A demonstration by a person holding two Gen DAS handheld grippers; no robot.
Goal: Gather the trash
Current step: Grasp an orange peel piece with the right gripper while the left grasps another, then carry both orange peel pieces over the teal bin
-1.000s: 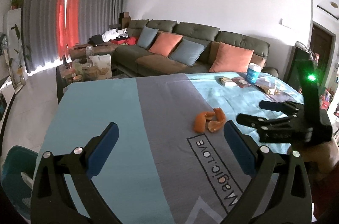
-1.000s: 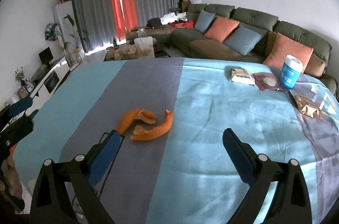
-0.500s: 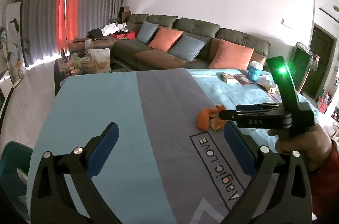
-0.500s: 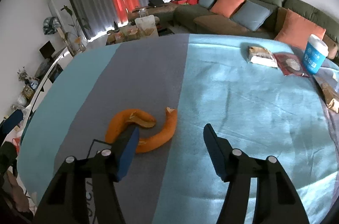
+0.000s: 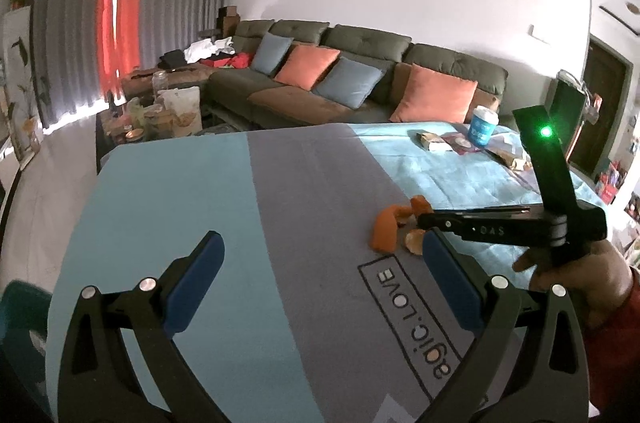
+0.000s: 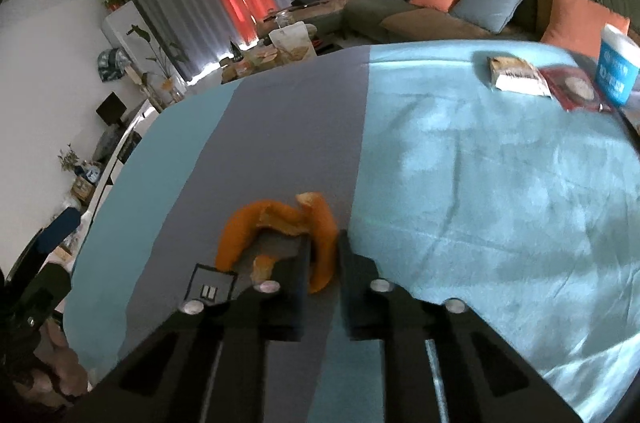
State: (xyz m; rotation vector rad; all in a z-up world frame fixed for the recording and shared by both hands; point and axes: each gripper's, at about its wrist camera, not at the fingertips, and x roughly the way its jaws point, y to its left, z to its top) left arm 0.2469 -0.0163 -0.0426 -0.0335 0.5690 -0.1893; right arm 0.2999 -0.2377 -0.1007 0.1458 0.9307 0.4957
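Orange peel, curled strips of it, lies on the grey stripe of a blue-and-grey cloth spread over the worktop, near the boxed "Magic.LOVE" lettering. The right gripper has just been closing, and its black fingers now pinch the right-hand strip between them; the strip's near end sits in the narrow slot between the fingers while its far end curls up beyond the tips. A second curved piece lies just left of the fingers, touching the held strip at its far end, and a small scrap sits close against the left finger.

In the left wrist view the left gripper hovers over the grey stripe with its blue-padded fingers spread wide and nothing between them. To its right, a hand holds the right gripper, which reaches across to the peel.

At the far right of the worktop stand a blue-and-white cup, a red packet and a white-and-brown wrapper. Behind is a dark green sofa with orange and blue cushions.
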